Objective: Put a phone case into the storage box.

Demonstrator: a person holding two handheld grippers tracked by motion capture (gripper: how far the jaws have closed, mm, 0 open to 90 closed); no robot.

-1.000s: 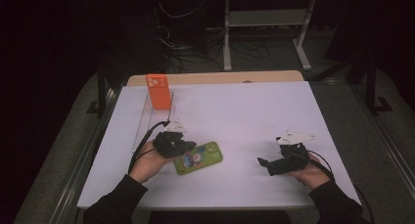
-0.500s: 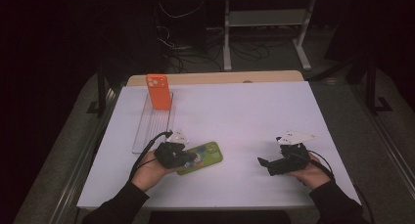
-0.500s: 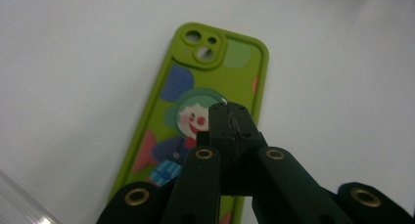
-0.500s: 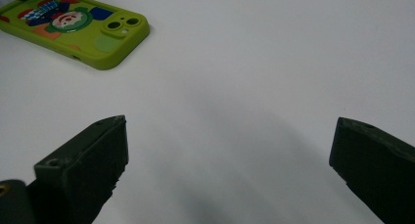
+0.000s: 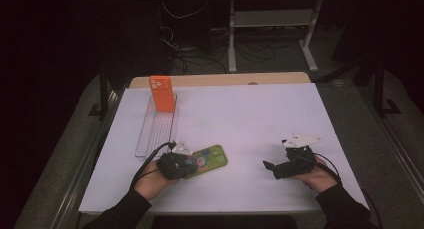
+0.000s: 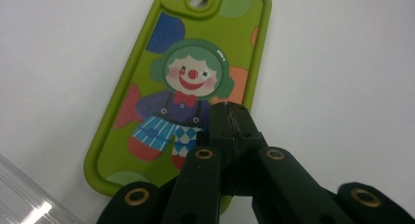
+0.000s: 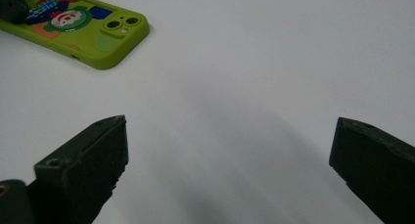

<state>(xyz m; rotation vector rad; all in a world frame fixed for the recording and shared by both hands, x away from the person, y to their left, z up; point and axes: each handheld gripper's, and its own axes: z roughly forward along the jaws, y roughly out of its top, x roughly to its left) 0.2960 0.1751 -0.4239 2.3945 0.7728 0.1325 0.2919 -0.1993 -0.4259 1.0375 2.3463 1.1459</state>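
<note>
A lime-green phone case (image 5: pixel 212 158) with a clown picture lies flat, picture up, on the white table near the front left. My left gripper (image 5: pixel 186 164) is over its near end, with the jaws pressed together and nothing between them. In the left gripper view the closed tips (image 6: pixel 234 117) sit just above the clown's legs on the case (image 6: pixel 195 62); whether they touch it I cannot tell. My right gripper (image 5: pixel 267 167) rests at the front right, pointing left, and in the right gripper view it (image 7: pixel 230 141) stands wide open over bare table, with the case (image 7: pixel 83 28) far off.
An orange phone case (image 5: pixel 162 94) stands upright at the far end of a clear slotted rack (image 5: pixel 156 131) on the table's left side. A corner of that rack (image 6: pixel 24 207) is close beside the left gripper. The table's front edge is near both hands.
My left hand has come down and toward the front edge, bringing the shut gripper over the green case's near end. The right hand and the case have stayed put.
</note>
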